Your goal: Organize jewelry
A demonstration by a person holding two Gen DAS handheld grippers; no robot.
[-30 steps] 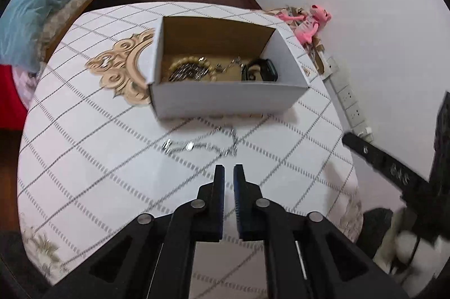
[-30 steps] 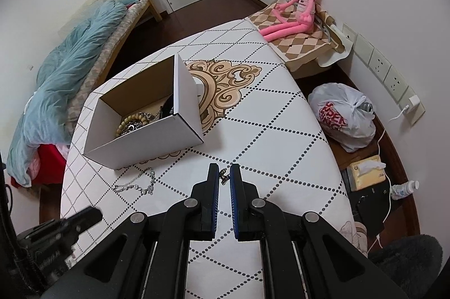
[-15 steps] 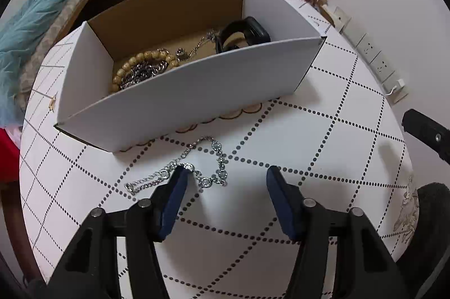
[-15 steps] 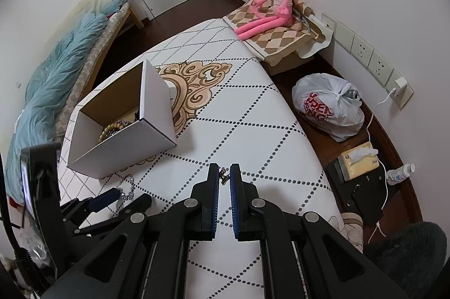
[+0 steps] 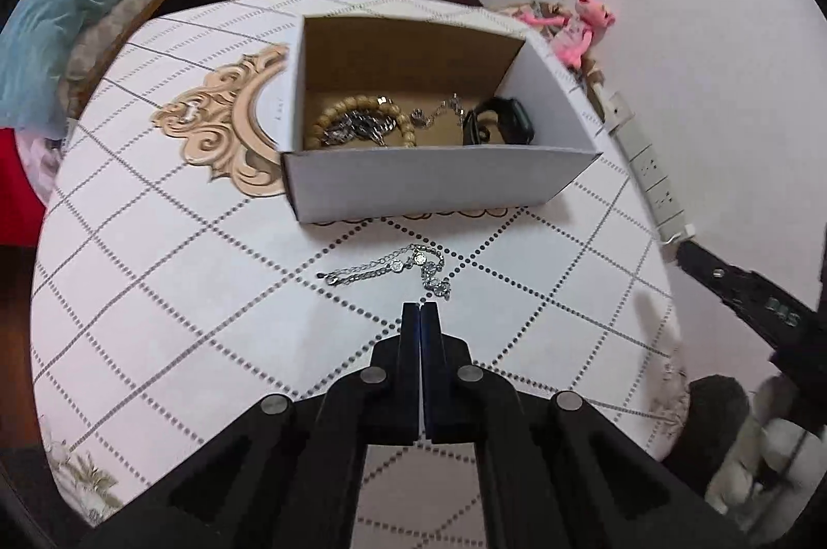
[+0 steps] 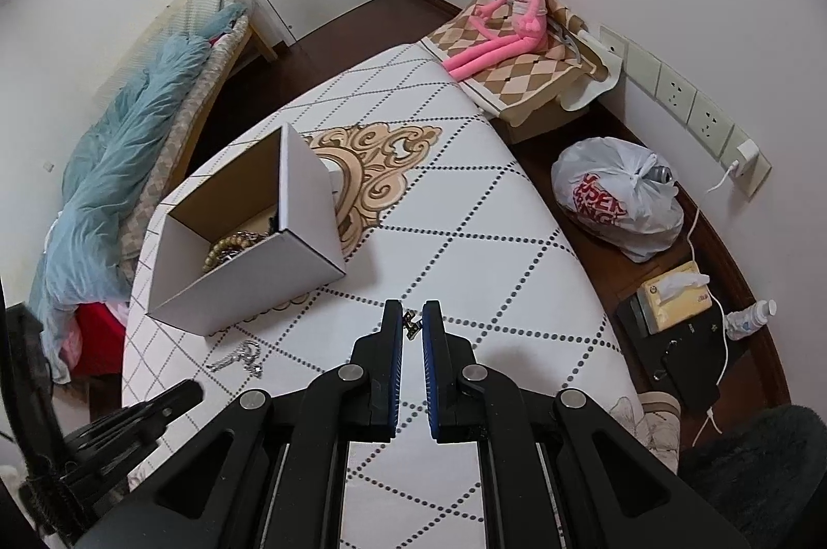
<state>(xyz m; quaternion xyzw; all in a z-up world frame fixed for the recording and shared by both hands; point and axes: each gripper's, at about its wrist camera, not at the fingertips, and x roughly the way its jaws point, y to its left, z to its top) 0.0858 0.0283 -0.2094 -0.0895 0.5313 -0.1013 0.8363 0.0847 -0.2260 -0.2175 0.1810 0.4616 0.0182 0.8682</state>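
Note:
A silver chain bracelet (image 5: 393, 267) lies on the white quilted table (image 5: 155, 290), just ahead of my left gripper (image 5: 421, 311). That gripper's jaws are closing and stand pressed together with nothing between them. Behind the chain stands a white cardboard box (image 5: 439, 187) holding a wooden bead bracelet (image 5: 356, 107), a silver chain and a black band (image 5: 504, 122). My right gripper (image 6: 412, 321) is shut on a small metal charm (image 6: 411, 324), held above the table to the right of the box (image 6: 248, 285). The chain bracelet (image 6: 238, 357) lies at the lower left of the right wrist view.
The left gripper's body (image 6: 129, 420) shows at the lower left. A pink plush toy (image 6: 509, 16) sits on a checked cushion beyond the table. A plastic bag (image 6: 615, 197) and a tissue box (image 6: 672, 295) lie on the floor at right. A bed with a blue blanket (image 6: 119, 166) stands at left.
Half a second ago my left gripper was low over the chain with its jaws wide; now it is drawn back and shut, and the chain still lies on the table. The right gripper keeps its charm.

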